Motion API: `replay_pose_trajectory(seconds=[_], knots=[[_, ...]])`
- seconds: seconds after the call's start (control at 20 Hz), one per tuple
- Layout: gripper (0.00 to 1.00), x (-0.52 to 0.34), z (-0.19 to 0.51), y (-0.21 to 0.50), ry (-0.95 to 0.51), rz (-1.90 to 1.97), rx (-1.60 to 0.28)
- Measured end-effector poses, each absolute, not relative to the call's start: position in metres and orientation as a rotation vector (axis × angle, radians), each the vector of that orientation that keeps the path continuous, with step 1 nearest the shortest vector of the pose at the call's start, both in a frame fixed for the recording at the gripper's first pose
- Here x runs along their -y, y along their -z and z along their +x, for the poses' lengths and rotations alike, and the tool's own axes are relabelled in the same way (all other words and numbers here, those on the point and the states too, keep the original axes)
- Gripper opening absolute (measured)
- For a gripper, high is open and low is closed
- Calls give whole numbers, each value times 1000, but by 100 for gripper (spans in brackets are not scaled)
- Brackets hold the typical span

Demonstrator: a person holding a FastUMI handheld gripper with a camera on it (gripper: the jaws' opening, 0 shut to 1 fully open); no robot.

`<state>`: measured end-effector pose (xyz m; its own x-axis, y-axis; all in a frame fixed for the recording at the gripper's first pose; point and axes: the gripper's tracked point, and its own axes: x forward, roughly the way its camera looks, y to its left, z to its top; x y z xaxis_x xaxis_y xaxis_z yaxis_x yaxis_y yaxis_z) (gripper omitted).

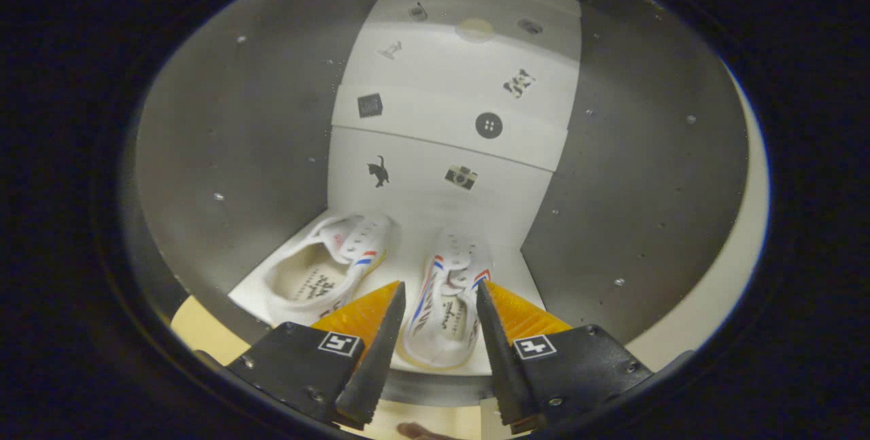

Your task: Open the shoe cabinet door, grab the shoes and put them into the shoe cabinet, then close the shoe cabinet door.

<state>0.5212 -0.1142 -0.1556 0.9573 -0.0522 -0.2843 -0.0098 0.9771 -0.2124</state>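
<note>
Inside shoe cabinet (pixel 224 154), both shoes down; hand-held gripper (pixel 440 304) spread, astride right shoe (pixel 445 297); could drag it out if snagged withdrawing.

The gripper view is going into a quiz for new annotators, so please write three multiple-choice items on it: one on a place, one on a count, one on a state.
1. Where does the right-hand shoe lie?
A. Between the fingers of the gripper
B. On top of the other shoe
C. Outside the shoe cabinet

2. How many shoes stand on the cabinet floor?
A. One
B. Two
C. Four

3. How are the gripper's fingers?
A. Pressed shut on a shoe
B. Closed tip to tip
C. Apart, either side of the shoe

Answers:
1. A, the shoe shows in the gap between the two fingers.
2. B, a white pair with red and blue stripes sits side by side.
3. C, a clear gap separates the fingers, and neither visibly presses the shoe.
</note>
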Motion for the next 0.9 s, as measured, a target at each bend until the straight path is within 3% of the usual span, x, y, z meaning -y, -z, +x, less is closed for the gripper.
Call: replay_pose_trajectory(seconds=[0.4, 0.9], knots=[[93, 73, 359, 109, -73, -154, -210], [100, 83, 164, 25, -121, -72, -40]])
